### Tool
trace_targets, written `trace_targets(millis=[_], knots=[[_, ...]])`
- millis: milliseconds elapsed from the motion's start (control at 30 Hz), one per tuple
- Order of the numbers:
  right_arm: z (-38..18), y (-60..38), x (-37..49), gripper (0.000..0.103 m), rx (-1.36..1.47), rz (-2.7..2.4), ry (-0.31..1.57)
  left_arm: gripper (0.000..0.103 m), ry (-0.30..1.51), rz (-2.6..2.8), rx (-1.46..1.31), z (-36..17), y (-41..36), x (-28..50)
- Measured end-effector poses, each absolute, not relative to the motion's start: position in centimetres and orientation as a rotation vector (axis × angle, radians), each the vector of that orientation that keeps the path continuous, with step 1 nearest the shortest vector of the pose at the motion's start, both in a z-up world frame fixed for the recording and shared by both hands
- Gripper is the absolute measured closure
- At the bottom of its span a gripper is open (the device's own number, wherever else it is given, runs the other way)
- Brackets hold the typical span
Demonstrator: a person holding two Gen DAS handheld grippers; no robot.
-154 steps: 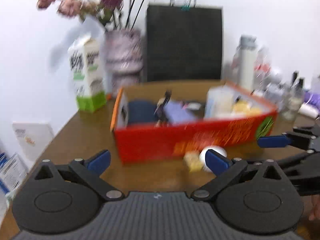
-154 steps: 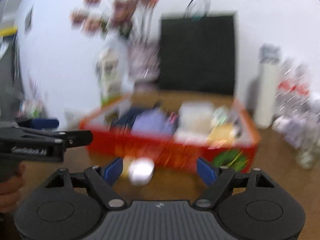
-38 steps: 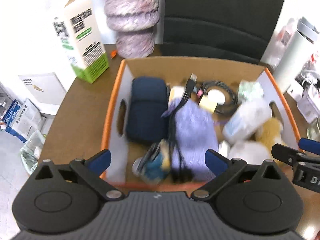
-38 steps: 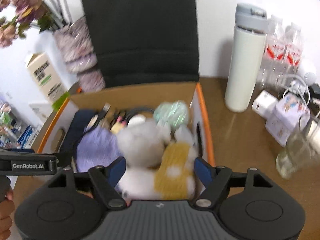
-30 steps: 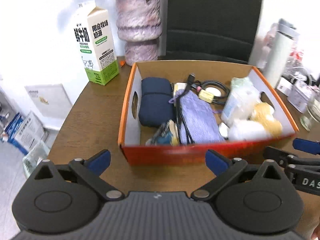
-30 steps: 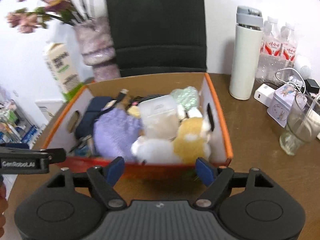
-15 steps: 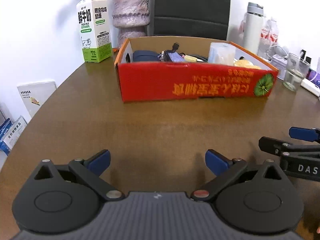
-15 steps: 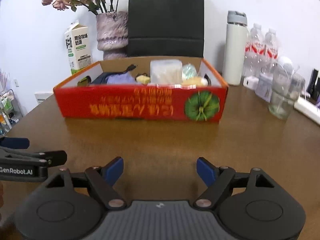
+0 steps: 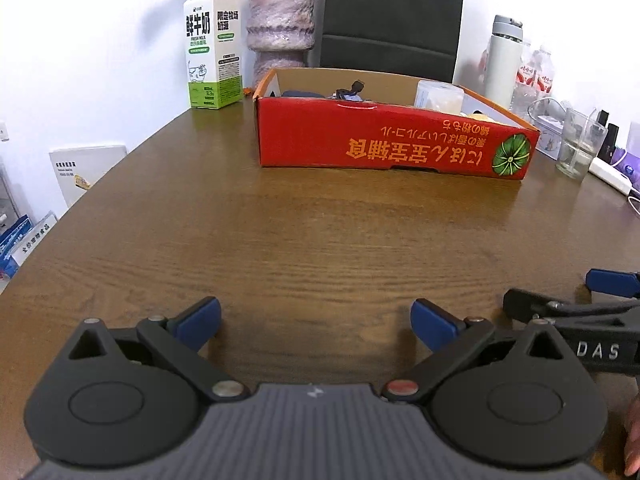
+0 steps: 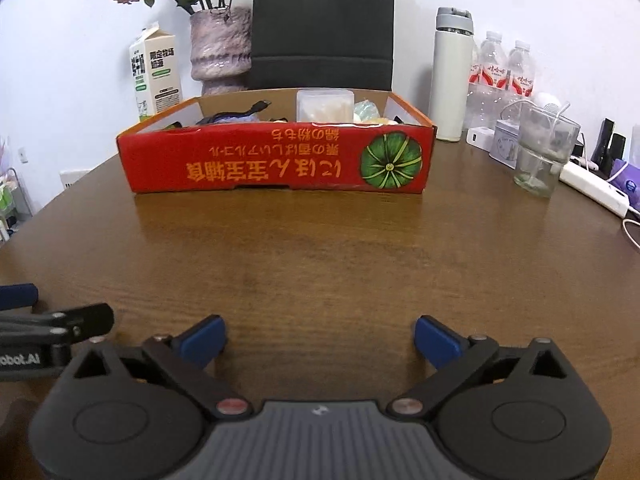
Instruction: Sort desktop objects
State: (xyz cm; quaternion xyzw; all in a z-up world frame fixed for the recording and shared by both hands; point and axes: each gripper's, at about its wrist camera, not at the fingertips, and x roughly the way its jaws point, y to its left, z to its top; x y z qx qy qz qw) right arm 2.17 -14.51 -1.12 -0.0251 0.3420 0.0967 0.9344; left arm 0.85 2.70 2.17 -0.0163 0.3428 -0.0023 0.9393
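The left gripper (image 9: 315,316) and right gripper (image 10: 318,336) are hovering low over the wooden table (image 10: 320,248), jaws spread wide, holding nothing. The sorted items are sitting inside the red cardboard box (image 10: 276,160), well beyond both. Judging by this, the grippers are best kept level and clear of the box.
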Motion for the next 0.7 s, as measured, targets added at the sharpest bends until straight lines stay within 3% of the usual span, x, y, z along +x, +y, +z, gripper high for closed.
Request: trace_targets(millis=[700], knots=[[-0.9, -14.7, 0.4, 0.0, -0.045, 0.188, 0.7, 0.0, 0.699, 0.017, -0.001, 1.9, 2.4, 0.2]])
